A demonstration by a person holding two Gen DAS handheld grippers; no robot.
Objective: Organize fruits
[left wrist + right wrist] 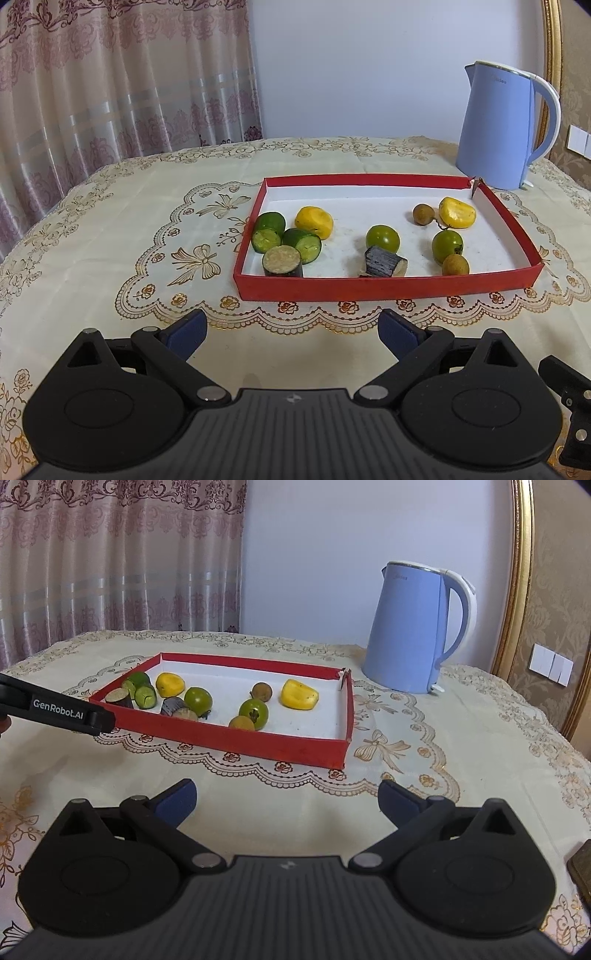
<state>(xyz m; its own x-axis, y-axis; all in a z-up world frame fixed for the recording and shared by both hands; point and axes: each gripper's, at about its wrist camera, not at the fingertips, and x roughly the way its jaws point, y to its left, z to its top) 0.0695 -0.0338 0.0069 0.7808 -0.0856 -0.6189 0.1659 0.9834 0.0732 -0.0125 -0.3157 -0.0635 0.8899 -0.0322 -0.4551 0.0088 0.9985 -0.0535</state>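
Fruits (pixel 314 222) in tray (pixel 388 286); kettle (pixel 498 127) behind, right.

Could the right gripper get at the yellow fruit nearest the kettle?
Probably yes. The right gripper is open, and the yellow fruit lies uncovered near the red tray's right end, with only its low wall between them.

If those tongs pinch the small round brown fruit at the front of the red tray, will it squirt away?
Quite possibly. The small brown fruit is nearly a ball, so flat pads would touch it at two small spots and it may roll. It looks light, lying loose on the smooth white floor of the red tray. The green fruit close behind it could get nudged.
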